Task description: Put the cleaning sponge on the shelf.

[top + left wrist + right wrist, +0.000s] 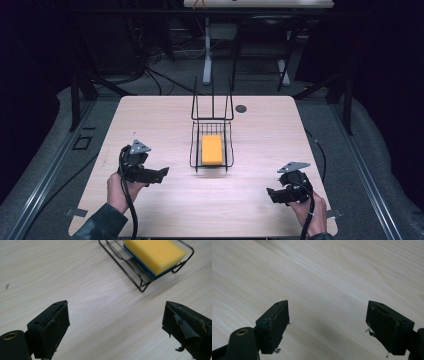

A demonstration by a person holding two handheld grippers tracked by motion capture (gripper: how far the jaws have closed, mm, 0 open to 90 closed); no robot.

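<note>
Holding the left tongs wide apart with nothing between them, I see bare wood in the gap in the left gripper view. My right tongs gape just as wide and empty over plain wood grain in the right gripper view. Both sit low over the near part of the surface, well apart from each other. Between them and farther back stands the black wire basket, and the yellow sponge lies flat inside it, its blue underside showing in the left gripper view.
</note>
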